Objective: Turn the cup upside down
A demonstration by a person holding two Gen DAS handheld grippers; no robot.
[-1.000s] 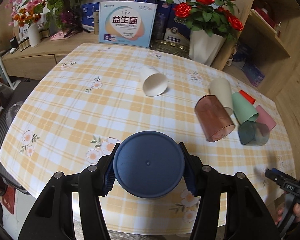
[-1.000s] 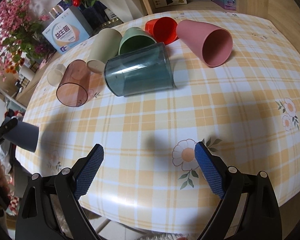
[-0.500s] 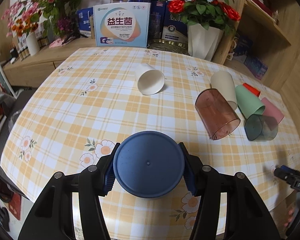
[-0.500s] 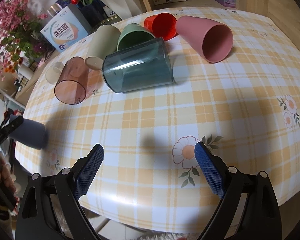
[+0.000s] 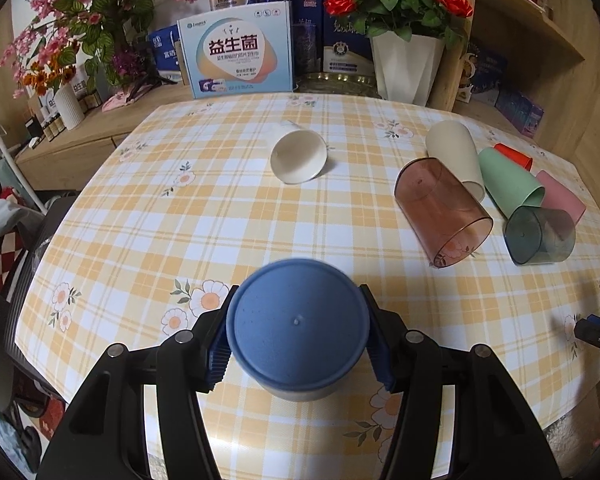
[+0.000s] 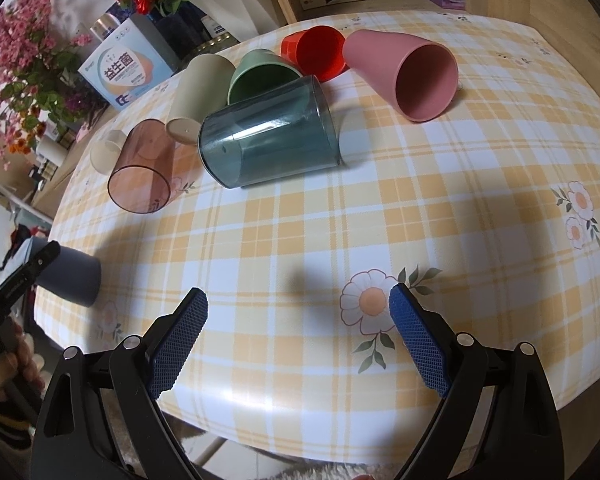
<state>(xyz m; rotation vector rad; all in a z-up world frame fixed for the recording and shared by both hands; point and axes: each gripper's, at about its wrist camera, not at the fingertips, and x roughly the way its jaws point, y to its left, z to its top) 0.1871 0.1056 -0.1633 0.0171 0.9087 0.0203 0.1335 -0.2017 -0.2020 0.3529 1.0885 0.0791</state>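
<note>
My left gripper [image 5: 298, 340] is shut on a blue-grey cup [image 5: 298, 326], its flat base facing the camera, held tilted over the near left edge of the checked table [image 5: 220, 220]. The same cup [image 6: 70, 276] shows at the left in the right wrist view, with its mouth low near the cloth. My right gripper [image 6: 298, 336] is open and empty above the near table edge, well apart from the cup.
Several cups lie on their sides: a white paper cup [image 5: 298, 156], a clear brown one [image 5: 440, 212], a beige one [image 5: 456, 156], a green one [image 5: 508, 180], a teal one [image 6: 268, 136], a pink one [image 6: 408, 72], a red one [image 6: 314, 54]. Boxes and flower vases stand behind.
My left gripper has carried the blue-grey cup forward over the table and lower toward the cloth. The right gripper has stayed open and barely moved.
</note>
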